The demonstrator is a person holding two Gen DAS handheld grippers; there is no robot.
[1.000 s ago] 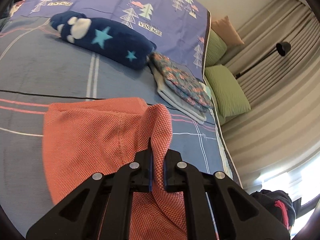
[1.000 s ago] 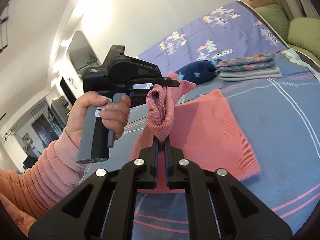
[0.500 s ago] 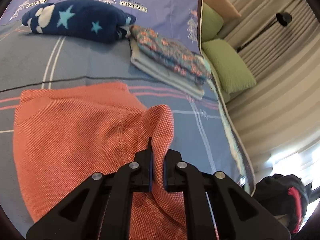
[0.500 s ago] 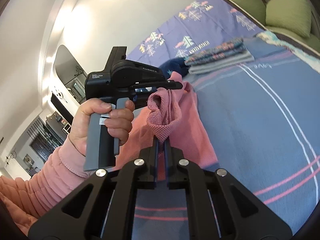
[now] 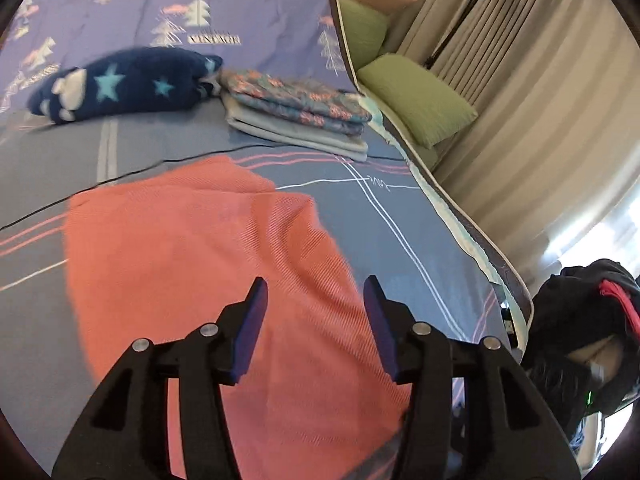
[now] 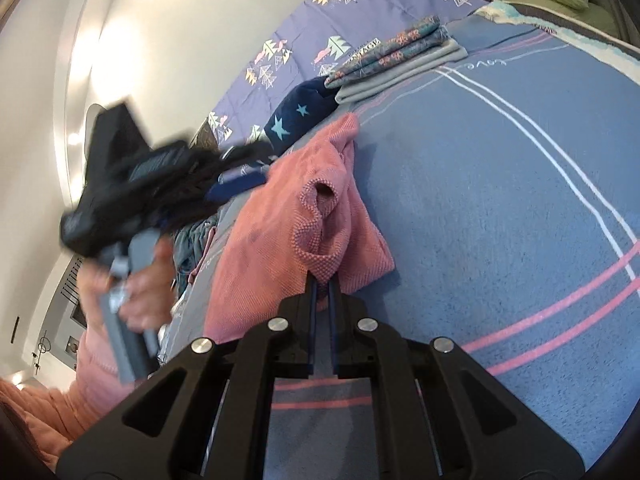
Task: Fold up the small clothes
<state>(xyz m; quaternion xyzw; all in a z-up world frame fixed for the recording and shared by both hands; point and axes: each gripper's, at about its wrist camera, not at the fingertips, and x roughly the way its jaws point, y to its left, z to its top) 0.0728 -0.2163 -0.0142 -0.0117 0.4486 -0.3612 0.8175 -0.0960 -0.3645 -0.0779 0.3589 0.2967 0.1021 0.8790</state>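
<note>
Coral waffle-knit, that's the little garment [image 5: 208, 264] we're watching, spread across the blue bed [image 5: 400, 240] in front of the folded stack and the navy star bundle. Left side first: the left claw [image 5: 316, 320] has just been opening, its blue pads now standing well apart with nothing pinched between them, and the cloth lies flat beneath, released. From the right wrist view that same tool [image 6: 132, 184] is a blur in the person's hand [image 6: 140, 292], so it's on the move.

Across to the right: the right claw [image 6: 322, 284] is clenched tight on a bunched corner of the knit, a puckered loop of fabric standing up just past its tips, near the lower right edge of the garment.

Now, how to do this well, as I read it: the fold has been laid over and one side let go, so the right side should be lowered until that bunch rests on the layer below, corners lined up, before letting go; dropping it from above would likely leave a lump. A soft knit like this creeps, so I'd want the freed left tool to smooth the edge or pin it while the right one lets off
</note>
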